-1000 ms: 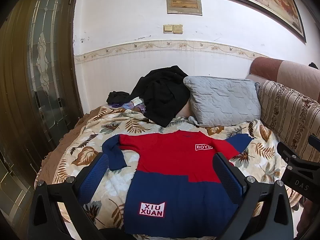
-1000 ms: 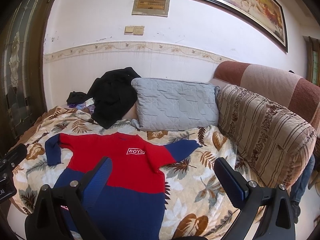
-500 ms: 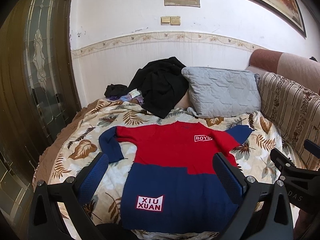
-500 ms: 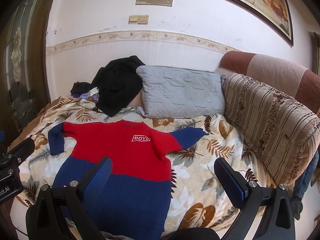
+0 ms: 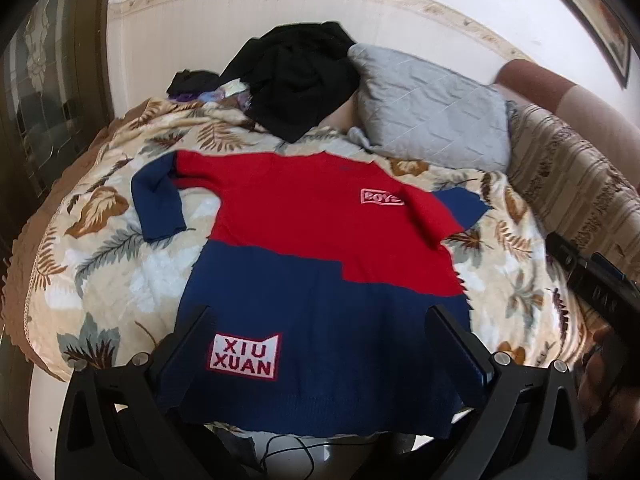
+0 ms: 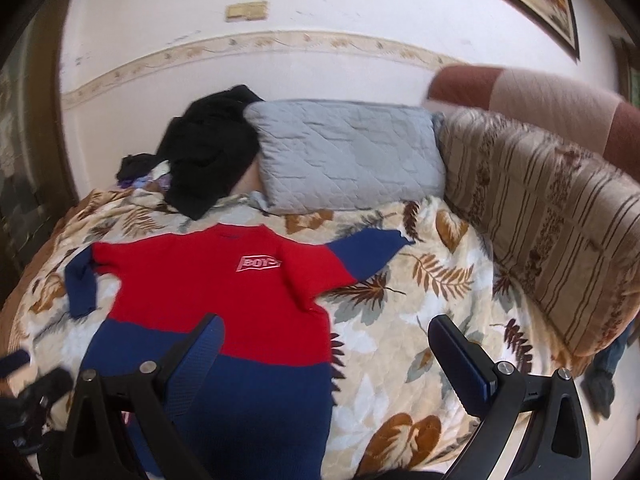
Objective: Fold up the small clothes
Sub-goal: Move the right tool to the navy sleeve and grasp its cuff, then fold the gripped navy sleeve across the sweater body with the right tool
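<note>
The left gripper (image 5: 320, 344) is spread wide and holds nothing; it hovers over the blue lower part of the sweater (image 5: 320, 248), near the hem. The right gripper (image 6: 324, 356) is also spread and empty, with one finger over the sweater's right side and the other over the leaf-print bedspread (image 6: 420, 292). The red and blue sweater lies flat and face up on this bedspread, sleeves out to both sides, not yet folded. Behind it are a grey pillow (image 6: 348, 160) and a heap of black clothes (image 6: 212, 148).

In my judgement the risk is this: the knit is thick and the bedspread is soft, so a finger could pinch the bedspread together with the hem, or catch only one layer, and the fold would be crooked.
</note>
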The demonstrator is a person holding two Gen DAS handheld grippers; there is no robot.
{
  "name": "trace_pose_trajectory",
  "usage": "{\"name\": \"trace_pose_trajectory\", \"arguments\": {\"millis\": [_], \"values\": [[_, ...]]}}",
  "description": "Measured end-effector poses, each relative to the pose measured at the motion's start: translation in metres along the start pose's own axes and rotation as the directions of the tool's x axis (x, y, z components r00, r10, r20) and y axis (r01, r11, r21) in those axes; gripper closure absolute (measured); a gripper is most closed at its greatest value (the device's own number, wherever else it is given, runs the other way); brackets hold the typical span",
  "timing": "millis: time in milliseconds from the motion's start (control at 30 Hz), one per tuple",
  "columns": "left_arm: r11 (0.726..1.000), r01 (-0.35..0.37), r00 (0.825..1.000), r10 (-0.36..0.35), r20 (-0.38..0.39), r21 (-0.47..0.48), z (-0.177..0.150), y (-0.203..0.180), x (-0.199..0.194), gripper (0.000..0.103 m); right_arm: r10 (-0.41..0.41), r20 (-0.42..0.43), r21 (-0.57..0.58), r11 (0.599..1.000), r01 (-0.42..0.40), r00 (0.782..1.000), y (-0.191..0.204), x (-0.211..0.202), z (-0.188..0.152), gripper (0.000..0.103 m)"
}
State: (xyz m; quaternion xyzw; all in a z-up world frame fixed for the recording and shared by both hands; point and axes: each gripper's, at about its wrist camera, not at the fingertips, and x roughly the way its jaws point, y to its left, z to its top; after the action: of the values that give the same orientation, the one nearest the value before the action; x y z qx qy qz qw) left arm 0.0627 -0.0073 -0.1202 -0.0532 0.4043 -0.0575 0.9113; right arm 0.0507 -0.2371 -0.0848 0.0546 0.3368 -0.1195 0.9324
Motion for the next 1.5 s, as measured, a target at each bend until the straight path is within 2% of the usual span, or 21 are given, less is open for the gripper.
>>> {"name": "trace_pose_trajectory", "arguments": {"millis": [167,333,400,500,600,667,733,800,900,1000,1100,1133,1167,1200,1233,1300,1367,1433,1500], "values": [[0.996,-0.088,0.996,0.089,0.029,-0.018,0.034,0.012,0.028,0.0,0.069,-0.092,0.111,0.992,-0.059,0.993,-0.037,0.074,0.012,0.0],[0.982,-0.154,0.986,0.16,0.046,-0.113,0.082,0.029,0.088,0.0,0.15,-0.157,0.275,0.956,-0.103,0.976,-0.077,0.151,0.019,0.0],[0.97,-0.2,0.978,0.205,0.024,-0.135,0.098,0.032,0.122,0.0,0.178,-0.164,0.338,0.934,-0.114,0.97,-0.091,0.175,0.021,0.0],[0.967,-0.222,0.975,0.223,-0.006,-0.123,0.104,0.033,0.158,0.0,0.289,-0.141,0.47,0.861,-0.193,0.947,-0.113,0.212,0.026,0.0],[0.974,-0.201,0.979,0.196,-0.053,-0.101,0.095,0.031,0.186,0.0,0.366,-0.087,0.63,0.741,-0.233,0.927,-0.137,0.245,0.024,0.002],[0.979,-0.182,0.98,0.174,-0.092,-0.087,0.088,0.032,0.202,0.0,0.423,-0.061,0.697,0.666,-0.264,0.904,-0.147,0.271,0.023,0.015],[0.983,-0.161,0.979,0.149,-0.138,-0.083,0.084,0.031,0.216,0.0,0.437,-0.078,0.742,0.626,-0.241,0.896,-0.153,0.297,0.02,0.019],[0.987,-0.14,0.976,0.124,-0.178,-0.078,0.081,0.031,0.229,0.0,0.428,-0.107,0.76,0.617,-0.204,0.897,-0.155,0.319,0.019,0.025],[0.986,-0.151,0.969,0.134,-0.205,-0.069,0.079,0.033,0.24,0.0,0.436,-0.111,0.777,0.598,-0.196,0.893,-0.156,0.349,0.022,0.028],[0.98,-0.195,0.964,0.183,-0.193,-0.046,0.079,0.035,0.247,0.0,0.403,-0.15,0.78,0.61,-0.143,0.903,-0.155,0.374,0.024,0.034],[0.975,-0.22,0.957,0.212,-0.198,-0.021,0.077,0.036,0.254,0.0,0.378,-0.118,0.765,0.625,-0.159,0.918,-0.152,0.384,0.028,0.04],[0.974,-0.227,0.95,0.221,-0.222,-0.002,0.074,0.035,0.261,0.0,0.376,-0.116,0.758,0.632,-0.163,0.919,-0.15,0.386,0.03,0.042],[0.974,-0.225,0.943,0.221,-0.247,0.013,0.071,0.035,0.268,0.0,0.379,-0.108,0.755,0.633,-0.172,0.919,-0.149,0.386,0.031,0.05],[0.975,-0.222,0.935,0.222,-0.276,0.031,0.068,0.034,0.276,0.0,0.402,-0.077,0.753,0.624,-0.211,0.913,-0.151,0.388,0.032,0.061],[0.973,-0.227,0.935,0.231,-0.269,0.047,0.065,0.031,0.278,0.0,0.447,-0.035,0.76,0.593,-0.266,0.894,-0.15,0.391,0.031,0.084],[0.972,-0.228,0.942,0.234,-0.241,0.053,0.063,0.029,0.276,0.0,0.46,-0.018,0.769,0.574,-0.282,0.888,-0.149,0.391,0.028,0.087],[0.973,-0.228,0.943,0.227,-0.245,0.027,0.06,0.032,0.276,0.0,0.474,-0.012,0.754,0.583,-0.304,0.881,-0.141,0.388,0.032,0.09],[0.975,-0.217,0.949,0.222,-0.223,0.048,0.054,0.032,0.275,0.0,0.494,0.024,0.73,0.585,-0.352,0.869,-0.127,0.377,0.042,0.091],[0.976,-0.211,0.948,0.219,-0.231,0.058,0.052,0.031,0.274,0.0,0.529,0.063,0.694,0.586,-0.418,0.846,-0.11,0.36,0.054,0.091]]}}
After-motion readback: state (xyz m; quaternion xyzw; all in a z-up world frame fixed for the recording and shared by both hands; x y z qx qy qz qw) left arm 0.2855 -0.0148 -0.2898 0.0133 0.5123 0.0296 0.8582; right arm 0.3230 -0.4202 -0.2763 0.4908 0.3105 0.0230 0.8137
